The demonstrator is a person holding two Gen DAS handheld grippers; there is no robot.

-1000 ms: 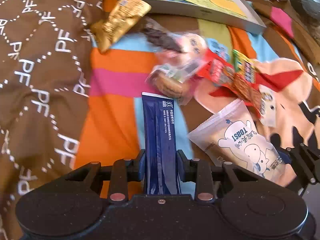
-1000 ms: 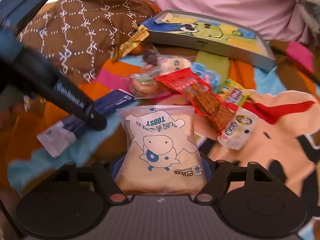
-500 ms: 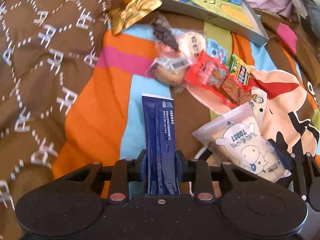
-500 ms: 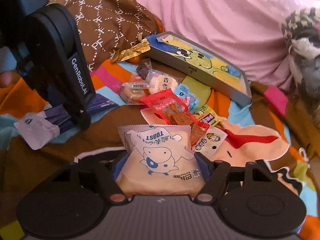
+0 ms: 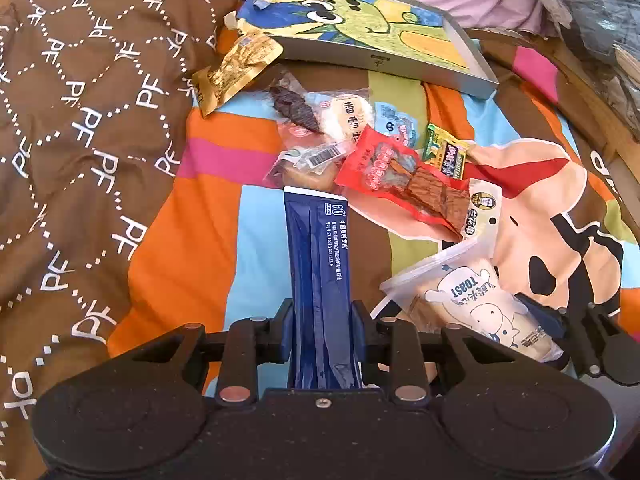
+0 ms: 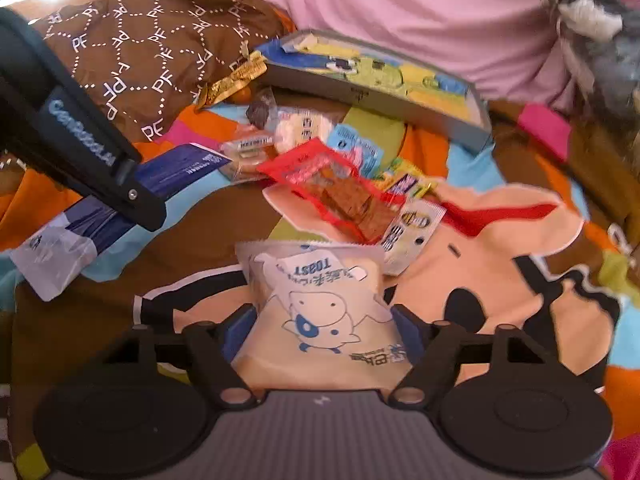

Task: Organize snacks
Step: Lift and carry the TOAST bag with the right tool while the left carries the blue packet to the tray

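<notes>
Left gripper (image 5: 322,334): jaws clenched on blue sachet (image 5: 320,264), above the bed.
Right gripper (image 6: 320,340): grasping toast pack (image 6: 320,316) (puffy; squeeze gently).
Advice: carry both level toward cartoon box (image 5: 372,36).

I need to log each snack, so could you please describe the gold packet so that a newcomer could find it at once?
Start at the shallow grey box with the green cartoon lining, at the far end of the bedspread. The gold packet lies against its near left corner, partly on the brown PF-patterned quilt. It is the only shiny golden wrapper, apart from the heap.
</notes>
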